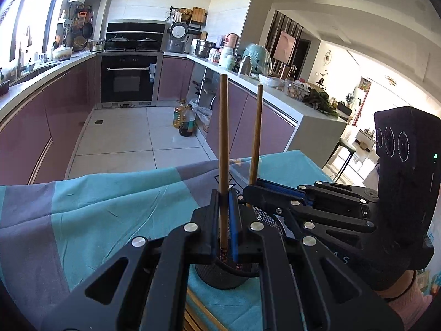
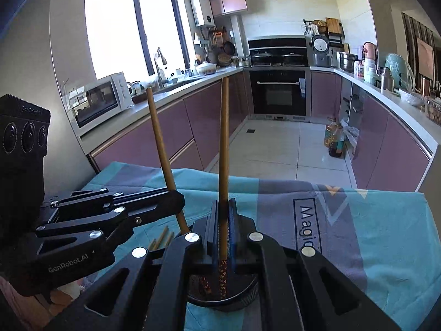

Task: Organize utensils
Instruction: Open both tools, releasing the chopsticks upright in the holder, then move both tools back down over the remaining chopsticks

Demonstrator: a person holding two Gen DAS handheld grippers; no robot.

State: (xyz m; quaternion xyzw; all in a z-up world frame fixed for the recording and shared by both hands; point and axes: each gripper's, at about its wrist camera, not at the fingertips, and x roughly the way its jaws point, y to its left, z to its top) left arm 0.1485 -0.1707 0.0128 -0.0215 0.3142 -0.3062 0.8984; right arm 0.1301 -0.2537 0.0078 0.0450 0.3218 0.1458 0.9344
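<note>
Both grippers, left gripper [image 1: 224, 220] and right gripper [image 2: 223, 231], clamp one chopstick [image 1: 223, 149] each over the mesh holder [image 1: 228, 275] just below; crowded tips may knock it over.

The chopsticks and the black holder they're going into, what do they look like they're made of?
Chopsticks: probably wood or bamboo, with a matte brown shaft and a dark tip painted with small flowers. Holder: likely black metal mesh, since fine perforations show along its wall, though coated plastic is possible.

Black tongs [image 1: 224, 220], blue pads, silver rivets
</note>
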